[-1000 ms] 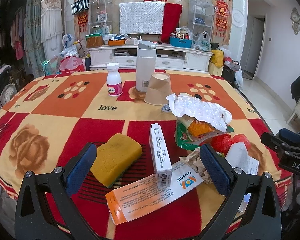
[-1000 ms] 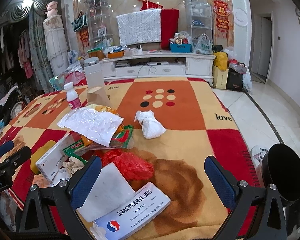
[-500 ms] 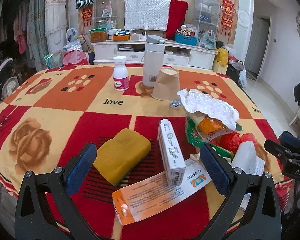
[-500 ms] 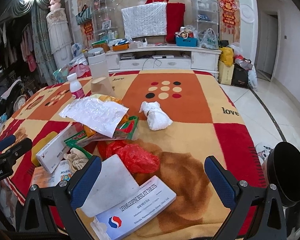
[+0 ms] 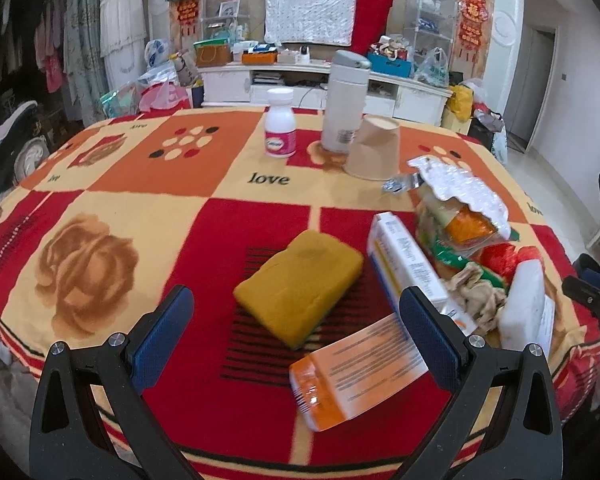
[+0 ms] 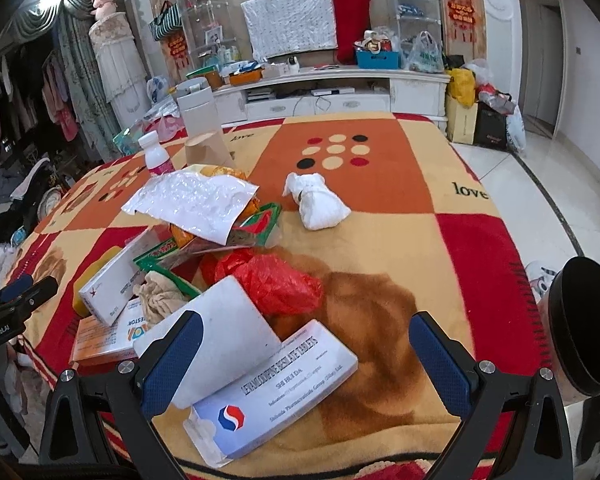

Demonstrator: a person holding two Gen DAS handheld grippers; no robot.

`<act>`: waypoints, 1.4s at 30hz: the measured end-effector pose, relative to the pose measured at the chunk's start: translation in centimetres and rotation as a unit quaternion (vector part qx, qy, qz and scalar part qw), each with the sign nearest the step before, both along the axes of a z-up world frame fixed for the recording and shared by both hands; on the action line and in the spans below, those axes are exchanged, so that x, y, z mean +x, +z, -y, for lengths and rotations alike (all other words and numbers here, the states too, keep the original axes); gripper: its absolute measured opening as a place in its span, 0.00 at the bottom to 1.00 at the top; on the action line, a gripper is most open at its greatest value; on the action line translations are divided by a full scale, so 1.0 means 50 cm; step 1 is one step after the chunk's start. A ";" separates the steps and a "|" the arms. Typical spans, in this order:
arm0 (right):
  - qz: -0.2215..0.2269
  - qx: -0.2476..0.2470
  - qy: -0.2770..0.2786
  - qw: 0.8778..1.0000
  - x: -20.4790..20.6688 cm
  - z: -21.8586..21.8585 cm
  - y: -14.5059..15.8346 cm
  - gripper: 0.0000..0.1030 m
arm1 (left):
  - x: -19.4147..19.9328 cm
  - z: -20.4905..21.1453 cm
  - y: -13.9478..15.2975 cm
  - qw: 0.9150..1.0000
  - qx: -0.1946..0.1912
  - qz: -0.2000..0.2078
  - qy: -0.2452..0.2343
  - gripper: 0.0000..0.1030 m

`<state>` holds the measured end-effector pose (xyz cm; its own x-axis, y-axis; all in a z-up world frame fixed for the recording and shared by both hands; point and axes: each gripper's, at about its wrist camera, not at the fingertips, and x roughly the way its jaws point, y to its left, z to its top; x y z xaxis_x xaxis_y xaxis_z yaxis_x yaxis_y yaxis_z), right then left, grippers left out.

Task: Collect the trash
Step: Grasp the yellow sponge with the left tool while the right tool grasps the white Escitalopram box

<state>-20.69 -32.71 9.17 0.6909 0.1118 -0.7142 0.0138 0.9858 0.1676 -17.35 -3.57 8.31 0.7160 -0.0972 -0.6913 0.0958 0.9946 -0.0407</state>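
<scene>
My left gripper (image 5: 296, 320) hangs wide apart and empty over the near edge of the table (image 5: 148, 216), and my right gripper (image 6: 306, 350) is just as wide and just as empty beside it. The blanket on top is a fuzzy, soft pile in red, orange and cream squares.

The trash sits in one heap between my two hands: at about two o'clock from the left gripper, at eleven o'clock from the right. Nothing is collected yet, I judge.

Biggest in the heap is the crinkled clear plastic wrapper (image 6: 192, 204), shiny and limp, draped over orange and green snack packets (image 6: 256, 224). Below it lies the red plastic bag (image 6: 276, 284), thin and scrunched.

From my right hand, the white-and-blue pill box (image 6: 284, 384) lies dead ahead at twelve, flat card, its long axis running from seven to one o'clock. A blank white card (image 6: 220, 324) leans over its near end, touching my left finger's side of the view.

From my left hand, the yellow sponge (image 5: 300, 280) is straight ahead at twelve, a soft, rounded slab. The tall white carton (image 5: 404, 264) stands on edge at one o'clock, long axis running away from me. The orange-and-white flat box (image 5: 356, 364) lies nearest, between my fingers.

The white knotted bundle (image 6: 318, 204) sits apart at twelve from the right, so my right hand is nearer to it.
</scene>
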 end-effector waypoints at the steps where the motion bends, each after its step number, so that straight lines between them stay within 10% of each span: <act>1: 0.001 0.002 0.001 1.000 -0.001 0.000 0.000 0.99 | 0.000 -0.006 -0.002 1.000 -0.001 -0.002 0.000 1.00; 24: -0.024 0.072 0.122 0.990 0.054 -0.132 0.010 0.77 | 0.147 -0.001 -0.093 0.993 0.058 -0.073 -0.074 0.99; 31: -0.027 0.057 0.182 0.981 0.078 -0.228 0.021 0.63 | 0.164 -0.013 -0.098 0.987 0.001 -0.111 -0.117 0.55; 42: -0.044 0.044 0.219 0.974 0.153 -0.356 -0.015 0.47 | 0.123 -0.156 -0.046 0.996 0.008 -0.076 -0.034 0.49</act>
<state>-13.06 -14.88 8.41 0.4995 0.4457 -0.7429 -0.3872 0.8819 0.2688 -11.19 4.21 6.03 0.5951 -0.1300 -0.7931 0.1575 0.9866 -0.0436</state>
